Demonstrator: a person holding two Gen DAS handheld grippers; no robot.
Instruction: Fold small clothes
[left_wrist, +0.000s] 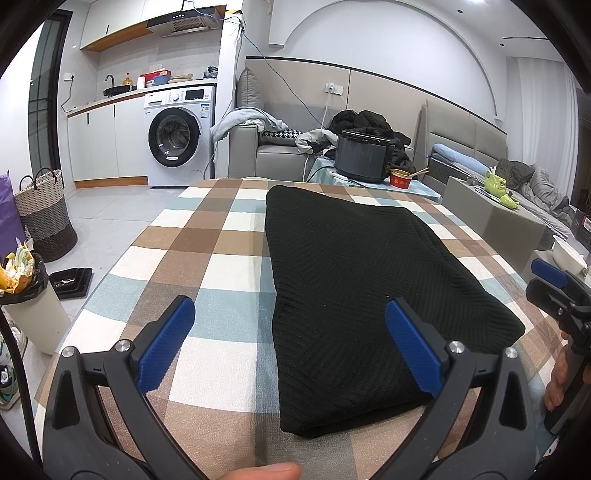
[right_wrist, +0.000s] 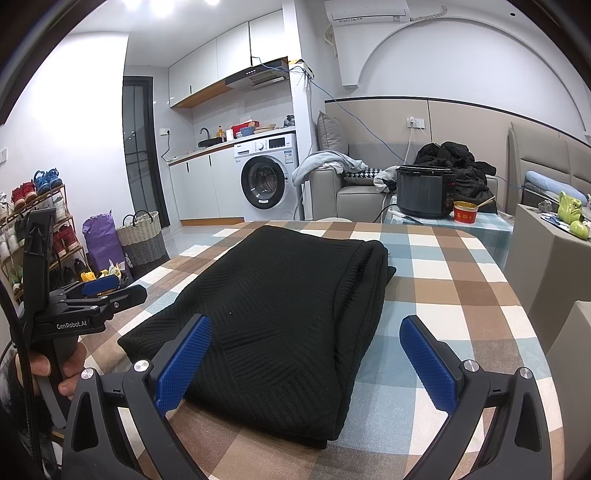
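While the folded black knit garment (left_wrist: 354, 295) is lying flat on the checked tablecloth (left_wrist: 207, 258), the left gripper (left_wrist: 290, 343) is hovering over its near edge with jaws spread wide, holding nothing. The right gripper (right_wrist: 306, 354) is likewise gaping empty above the cloth's near end, the garment sitting between both tools.

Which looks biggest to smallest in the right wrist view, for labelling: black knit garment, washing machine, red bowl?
1. Black knit garment, though it lies nearest the camera.
2. Washing machine.
3. Red bowl.
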